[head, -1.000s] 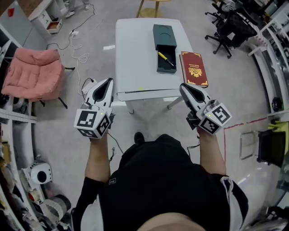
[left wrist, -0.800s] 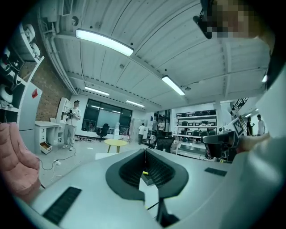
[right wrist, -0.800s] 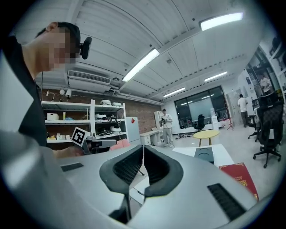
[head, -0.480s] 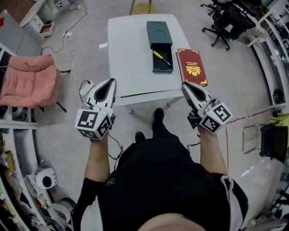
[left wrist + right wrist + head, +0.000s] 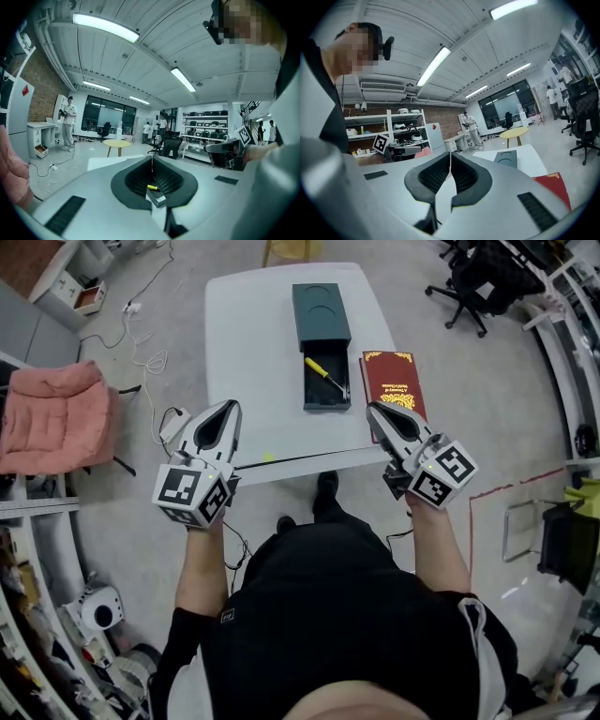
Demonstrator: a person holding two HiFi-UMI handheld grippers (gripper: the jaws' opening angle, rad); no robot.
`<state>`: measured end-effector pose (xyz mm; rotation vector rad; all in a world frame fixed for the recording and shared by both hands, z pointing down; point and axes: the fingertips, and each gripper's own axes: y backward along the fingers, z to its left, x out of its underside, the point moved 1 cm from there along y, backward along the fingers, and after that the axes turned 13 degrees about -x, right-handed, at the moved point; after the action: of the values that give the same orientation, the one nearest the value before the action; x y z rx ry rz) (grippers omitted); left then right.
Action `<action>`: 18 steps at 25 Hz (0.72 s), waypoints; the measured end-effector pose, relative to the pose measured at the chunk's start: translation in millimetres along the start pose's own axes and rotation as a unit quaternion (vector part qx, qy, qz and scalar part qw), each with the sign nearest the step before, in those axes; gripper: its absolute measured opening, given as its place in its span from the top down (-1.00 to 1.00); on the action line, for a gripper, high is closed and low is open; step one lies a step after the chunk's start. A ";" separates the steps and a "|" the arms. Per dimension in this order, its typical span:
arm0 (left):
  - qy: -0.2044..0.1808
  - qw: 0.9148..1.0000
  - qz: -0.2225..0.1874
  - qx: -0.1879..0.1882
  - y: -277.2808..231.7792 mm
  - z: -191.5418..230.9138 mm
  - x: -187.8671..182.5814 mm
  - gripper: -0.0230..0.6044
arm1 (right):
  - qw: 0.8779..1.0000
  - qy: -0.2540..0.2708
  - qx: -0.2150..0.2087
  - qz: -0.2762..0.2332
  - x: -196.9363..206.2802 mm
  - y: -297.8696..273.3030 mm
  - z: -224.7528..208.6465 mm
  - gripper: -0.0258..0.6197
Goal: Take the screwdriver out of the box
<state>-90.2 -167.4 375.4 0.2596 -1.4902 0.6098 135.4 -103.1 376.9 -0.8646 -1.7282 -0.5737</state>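
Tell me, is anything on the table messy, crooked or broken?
Nothing looks spilled or broken. The dark box on the table has its drawer pulled out, with the yellow screwdriver lying slantwise inside. The red book sits right by the table's edge.

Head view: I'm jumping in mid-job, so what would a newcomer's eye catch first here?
The yellow-handled screwdriver stands out, lying in the open drawer of the dark green box on the white table. A red book with gold ornament lies just beside the box, on its right. Nearer the person, the left gripper and right gripper hover at the table's near edge, jaws together and empty.
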 end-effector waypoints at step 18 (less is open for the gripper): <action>0.001 0.998 0.023 -0.054 -113.8 -13.0 -18.5 0.87 | 0.997 -0.009 -0.048 0.060 -26.3 -21.4 -127.5 0.82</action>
<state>-18.4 -258.5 379.4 0.1409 -1.5248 0.5627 199.4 -217.4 392.9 -1.0369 -1.6623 -0.5724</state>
